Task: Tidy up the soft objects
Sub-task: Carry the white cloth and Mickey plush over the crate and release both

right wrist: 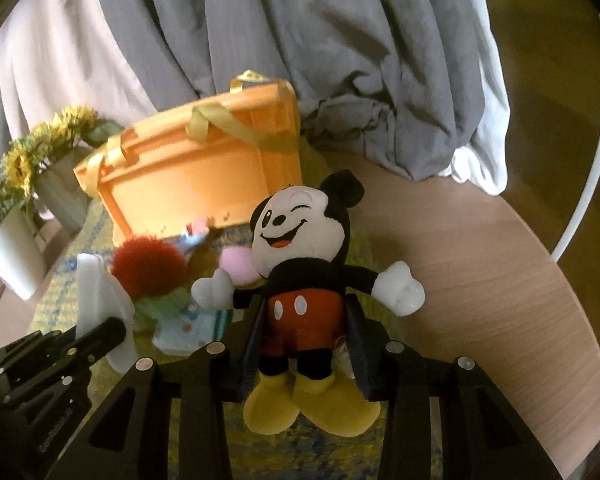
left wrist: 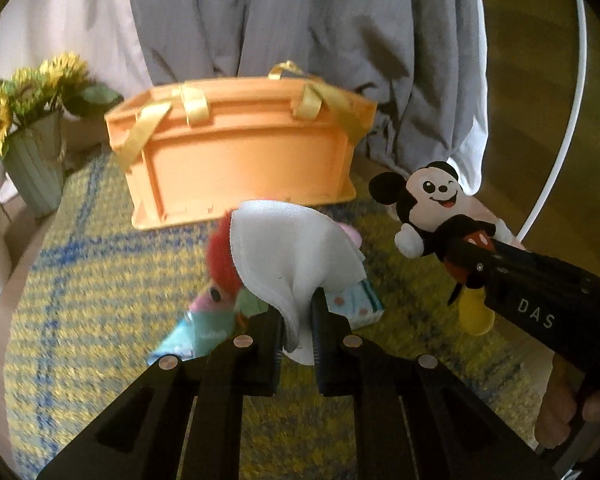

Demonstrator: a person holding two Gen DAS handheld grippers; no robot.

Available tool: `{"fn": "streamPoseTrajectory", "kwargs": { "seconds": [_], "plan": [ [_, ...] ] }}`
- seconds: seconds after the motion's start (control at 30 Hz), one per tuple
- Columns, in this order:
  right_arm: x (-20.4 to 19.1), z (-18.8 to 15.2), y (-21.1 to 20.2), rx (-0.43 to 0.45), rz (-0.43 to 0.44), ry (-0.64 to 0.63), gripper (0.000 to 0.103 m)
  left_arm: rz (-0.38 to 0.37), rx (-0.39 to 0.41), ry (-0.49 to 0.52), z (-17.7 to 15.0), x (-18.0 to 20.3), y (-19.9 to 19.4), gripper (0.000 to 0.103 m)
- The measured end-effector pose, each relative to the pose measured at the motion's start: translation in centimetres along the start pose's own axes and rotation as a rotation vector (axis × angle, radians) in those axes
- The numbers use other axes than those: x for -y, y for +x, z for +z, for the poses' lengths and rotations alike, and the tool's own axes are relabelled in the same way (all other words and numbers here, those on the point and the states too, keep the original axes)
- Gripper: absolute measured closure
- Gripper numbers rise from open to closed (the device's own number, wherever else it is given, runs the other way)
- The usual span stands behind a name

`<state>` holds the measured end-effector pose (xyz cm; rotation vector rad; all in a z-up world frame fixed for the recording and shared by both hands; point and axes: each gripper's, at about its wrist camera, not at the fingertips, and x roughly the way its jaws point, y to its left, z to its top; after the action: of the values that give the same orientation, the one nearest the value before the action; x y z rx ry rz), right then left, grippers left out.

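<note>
My left gripper (left wrist: 299,312) is shut on a white cloth (left wrist: 296,248) and holds it above the yellow-blue mat (left wrist: 92,288). The cloth also shows in the right wrist view (right wrist: 100,296). My right gripper (right wrist: 304,312) is shut on a Mickey Mouse plush (right wrist: 304,248) around its red shorts; the plush also shows in the left wrist view (left wrist: 440,208). An orange basket (left wrist: 236,152) with yellow ribbon handles stands behind, also in the right wrist view (right wrist: 196,176). A red pom-pom (right wrist: 148,268), a pink ball (right wrist: 236,268) and small packets (left wrist: 356,304) lie on the mat.
Sunflowers in a ribbed vase (left wrist: 32,172) stand at the left, with a white pot (right wrist: 12,256) beside them. Grey and white bedding (right wrist: 300,48) hangs behind the basket. Wooden floor (right wrist: 500,264) lies to the right, crossed by a white curved tube (right wrist: 596,152).
</note>
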<state>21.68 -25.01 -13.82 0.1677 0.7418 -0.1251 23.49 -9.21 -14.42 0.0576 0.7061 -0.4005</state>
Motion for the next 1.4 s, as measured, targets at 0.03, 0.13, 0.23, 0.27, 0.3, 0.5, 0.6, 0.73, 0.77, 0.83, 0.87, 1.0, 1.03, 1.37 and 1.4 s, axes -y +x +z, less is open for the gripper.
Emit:
{"fn": "streamPoseTrajectory", "kwargs": {
  "seconds": [0.03, 0.13, 0.23, 0.27, 0.3, 0.5, 0.6, 0.73, 0.77, 0.83, 0.87, 1.0, 1.03, 1.37, 1.4],
  "plan": [
    [-0.1, 0.2, -0.4, 0.009, 0.002, 0.003, 0.064, 0.000, 0.009, 0.002, 0.3, 0.0, -0.3, 0.089],
    [-0.5, 0.9, -1.5, 0.037, 0.000, 0.004, 0.064, -0.005, 0.038, 0.006, 1.1, -0.1, -1.3, 0.089],
    [-0.9, 1.6, -2.6, 0.064, 0.002, 0.003, 0.064, -0.010, 0.071, 0.009, 2.0, -0.3, -2.4, 0.089],
    [-0.9, 1.9, -2.9, 0.073, 0.002, 0.004, 0.064, -0.013, 0.083, 0.009, 2.3, -0.4, -2.8, 0.089],
    [-1.1, 2.2, -3.3, 0.083, 0.004, 0.002, 0.064, -0.014, 0.094, 0.010, 2.7, -0.4, -3.2, 0.089],
    [-2.0, 3.8, -5.3, 0.149, 0.011, -0.005, 0.064, -0.012, 0.162, 0.027, 4.5, -0.8, -5.2, 0.089],
    [-2.4, 4.7, -6.0, 0.177, 0.024, -0.004, 0.064, -0.007, 0.191, 0.032, 5.5, -1.1, -6.1, 0.089],
    [-3.2, 5.8, -6.5, 0.208, 0.043, -0.011, 0.064, 0.003, 0.225, 0.037, 6.8, -1.6, -6.9, 0.089],
    [-3.4, 6.0, -6.6, 0.214, 0.046, -0.011, 0.064, 0.006, 0.235, 0.038, 7.1, -1.7, -7.0, 0.089],
    [-3.7, 6.6, -6.7, 0.229, 0.055, -0.015, 0.064, 0.013, 0.248, 0.044, 7.7, -2.0, -7.2, 0.089],
    [-3.9, 6.9, -6.7, 0.236, 0.059, -0.019, 0.064, 0.017, 0.256, 0.047, 8.1, -2.1, -7.4, 0.089],
    [-4.6, 8.1, -6.8, 0.268, 0.074, -0.025, 0.064, 0.025, 0.279, 0.052, 9.3, -2.6, -7.5, 0.089],
    [-4.8, 8.4, -6.8, 0.276, 0.078, -0.025, 0.064, 0.029, 0.285, 0.056, 9.6, -2.7, -7.5, 0.089],
    [-6.7, 11.1, -6.4, 0.330, 0.125, -0.035, 0.064, 0.070, 0.361, 0.069, 12.5, -4.2, -7.5, 0.089],
    [-6.9, 11.4, -6.4, 0.336, 0.128, -0.038, 0.064, 0.074, 0.368, 0.069, 12.7, -4.3, -7.5, 0.089]
  ]
}}
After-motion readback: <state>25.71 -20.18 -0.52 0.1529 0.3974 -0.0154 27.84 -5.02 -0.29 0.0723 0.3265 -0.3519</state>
